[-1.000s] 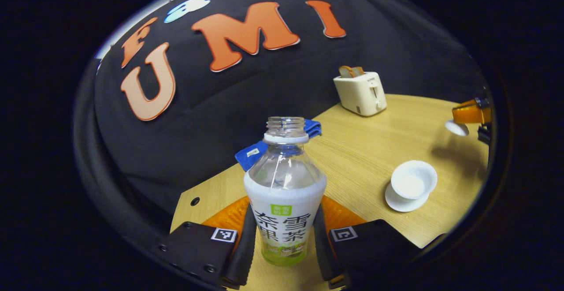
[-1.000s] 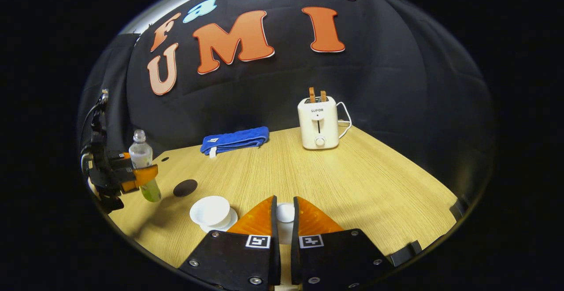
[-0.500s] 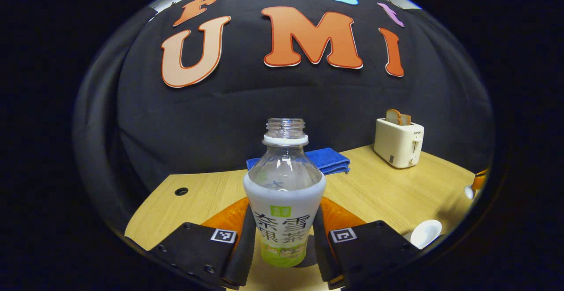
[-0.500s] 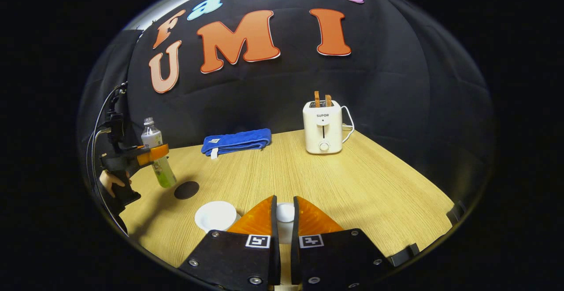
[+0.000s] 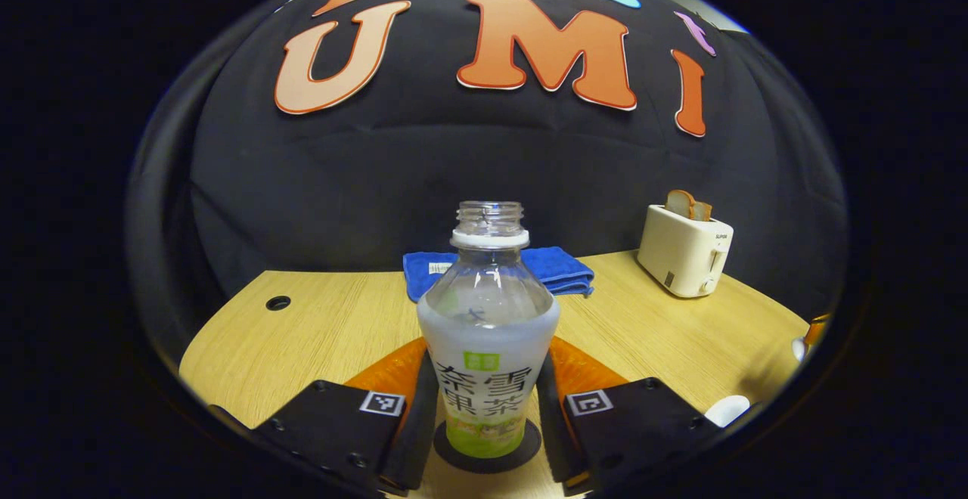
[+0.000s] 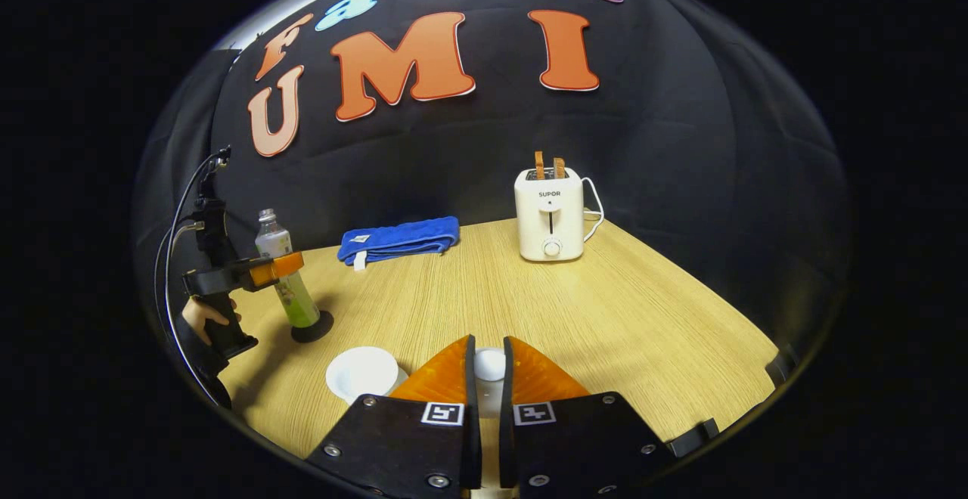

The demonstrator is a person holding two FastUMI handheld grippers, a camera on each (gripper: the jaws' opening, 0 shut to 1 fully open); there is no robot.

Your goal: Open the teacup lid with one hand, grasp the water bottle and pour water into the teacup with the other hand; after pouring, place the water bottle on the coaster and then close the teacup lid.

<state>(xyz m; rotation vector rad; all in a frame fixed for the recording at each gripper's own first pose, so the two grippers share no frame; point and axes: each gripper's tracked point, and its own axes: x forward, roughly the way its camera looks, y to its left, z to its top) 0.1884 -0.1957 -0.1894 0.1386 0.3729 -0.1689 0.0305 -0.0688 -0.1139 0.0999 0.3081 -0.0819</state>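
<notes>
Your left gripper (image 5: 484, 408) clamps the water bottle (image 5: 488, 333) upright over the coaster (image 5: 488, 450), seemingly touching, while your right gripper (image 6: 489, 367) pinches the teacup lid (image 6: 489, 364).

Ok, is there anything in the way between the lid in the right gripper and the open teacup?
Nothing visible. The right gripper holds the lid just right of the teacup; bare table lies between, and the water bottle stands farther back.

Uncapped bottle (image 5: 488, 333) upright on coaster (image 5: 488, 450)
</notes>
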